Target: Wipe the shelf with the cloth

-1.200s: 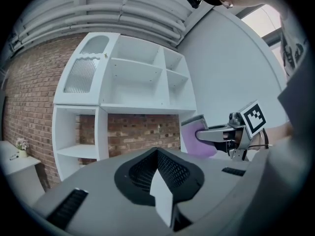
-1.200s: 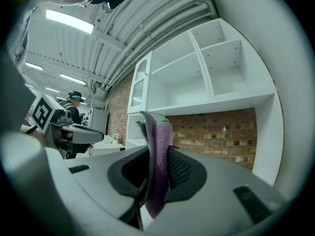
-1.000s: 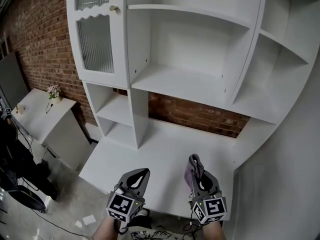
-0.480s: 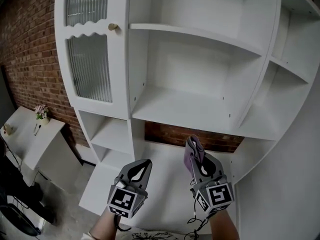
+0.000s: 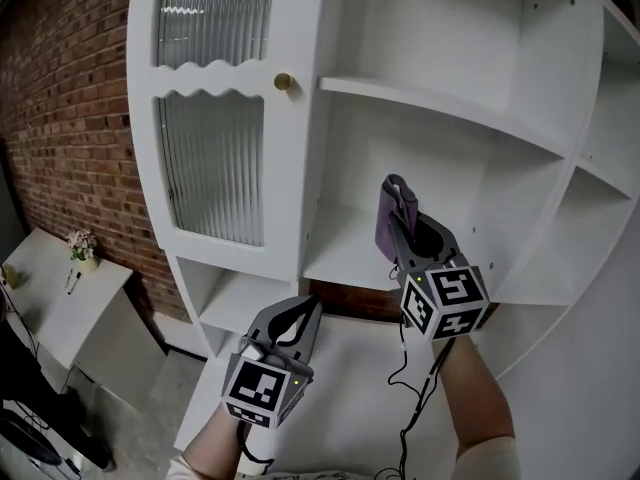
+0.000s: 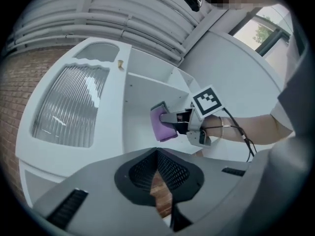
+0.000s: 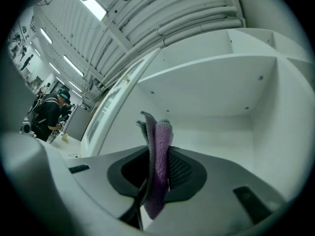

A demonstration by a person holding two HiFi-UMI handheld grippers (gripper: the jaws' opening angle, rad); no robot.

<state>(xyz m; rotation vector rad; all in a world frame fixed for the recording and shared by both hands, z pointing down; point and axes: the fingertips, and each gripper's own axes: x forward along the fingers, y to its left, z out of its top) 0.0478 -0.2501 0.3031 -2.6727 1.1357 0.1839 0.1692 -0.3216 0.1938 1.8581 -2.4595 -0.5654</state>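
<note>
A white shelf unit (image 5: pixel 440 108) fills the head view. Its middle board (image 5: pixel 350 253) lies just behind my right gripper (image 5: pixel 398 216). That gripper is raised in front of the board and is shut on a folded purple cloth (image 5: pixel 387 223) that sticks up past its tips. The right gripper view shows the cloth (image 7: pixel 160 136) pinched upright between the jaws of the right gripper (image 7: pixel 156 154), which faces into an open shelf compartment (image 7: pixel 221 82). My left gripper (image 5: pixel 305 313) hangs lower, shut and empty. The left gripper view shows the left gripper (image 6: pixel 157 154) and, beyond it, the cloth (image 6: pixel 160 127).
A ribbed glass cabinet door (image 5: pixel 215 168) with a brass knob (image 5: pixel 283 82) stands left of the open shelves. A brick wall (image 5: pixel 70 118) lies further left. A small white table with a flower pot (image 5: pixel 80 246) is at lower left. A person (image 7: pixel 49 114) stands far off.
My right gripper has risen with the cloth from over the desk surface to the level of the middle shelf. The head view has tilted up and moved closer. The left gripper stays low.
</note>
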